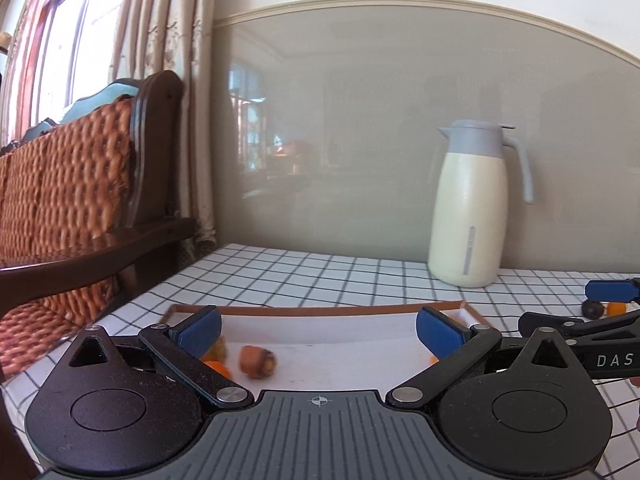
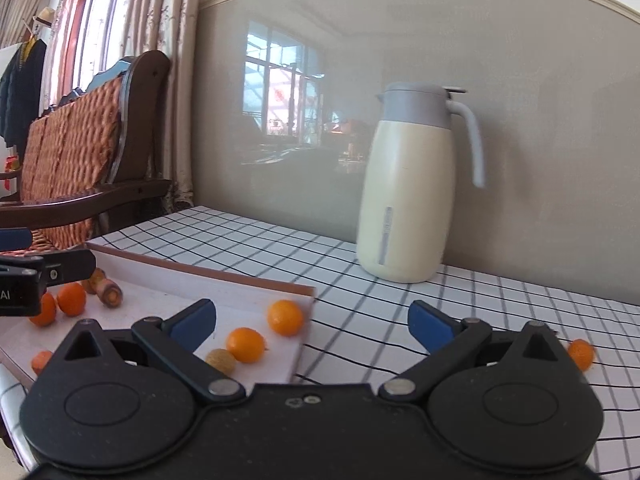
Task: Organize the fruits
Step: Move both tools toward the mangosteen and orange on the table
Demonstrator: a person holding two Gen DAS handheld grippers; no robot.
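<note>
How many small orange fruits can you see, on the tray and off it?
5: two side by side at the tray's left, two near its right edge, one loose on the tablecloth. The grippers may hide more.

Low wrist cams – shared tray (image 1: pixel 320 312), jug (image 2: pixel 404 184)

Daylight came through a curtained window (image 2: pixel 90 20) beside a woven-backed wooden bench (image 2: pixel 80 152); the glossy grey wall panel (image 2: pixel 540 100) mirrored it.
</note>
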